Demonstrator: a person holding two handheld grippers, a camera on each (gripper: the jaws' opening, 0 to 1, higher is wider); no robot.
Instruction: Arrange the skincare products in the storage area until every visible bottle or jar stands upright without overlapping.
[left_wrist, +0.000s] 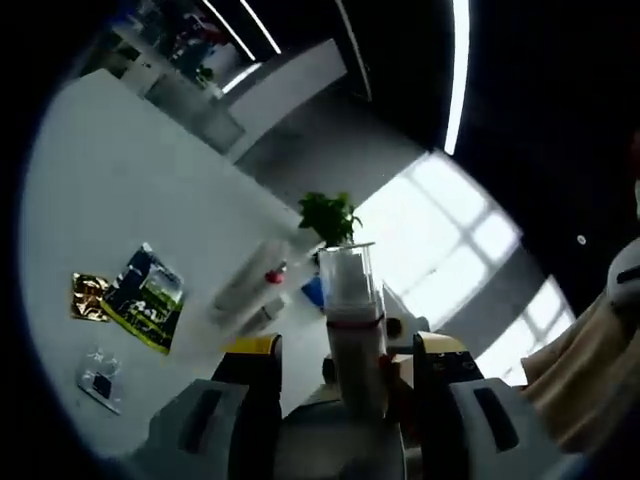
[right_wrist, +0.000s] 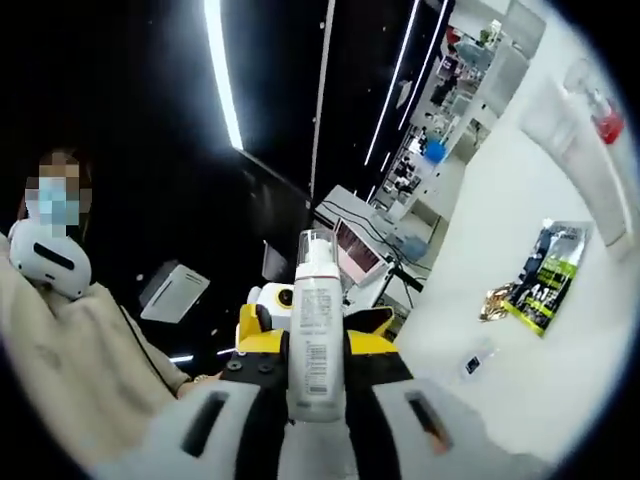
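The left gripper (left_wrist: 345, 375) is pressed onto a pump bottle (left_wrist: 352, 320) with a clear cap and a red band, which is held by its lower body between the 2 yellow-tipped jaws. The right gripper (right_wrist: 315, 375) is likewise clamped on a white bottle (right_wrist: 314, 335) with a clear cap and a barcode on its label, pinched around its lower half. Each bottle is held in line with its gripper's jaws, cap away from the camera, most likely so that the base can be set down first and the bottle left standing.

Both bottles appear to be lifted clear of the white table (left_wrist: 120, 210); no contact with the surface is seen in either view. On that table, beyond the left gripper, 2 white tubes (left_wrist: 250, 290) are lying on their sides near a small green plant (left_wrist: 328, 217), so they are not yet upright. A green sachet (left_wrist: 148, 297) and a gold packet (left_wrist: 88, 296) lie flat, well apart from the tubes, with a small clear packet (left_wrist: 100, 382) nearby. In the right gripper view the green sachet is seen again on the table, and a person in a beige top (right_wrist: 70, 350) is at the left.

The task is judged unfinished: 2 bottles are in the air and the tubes remain to be stood up.
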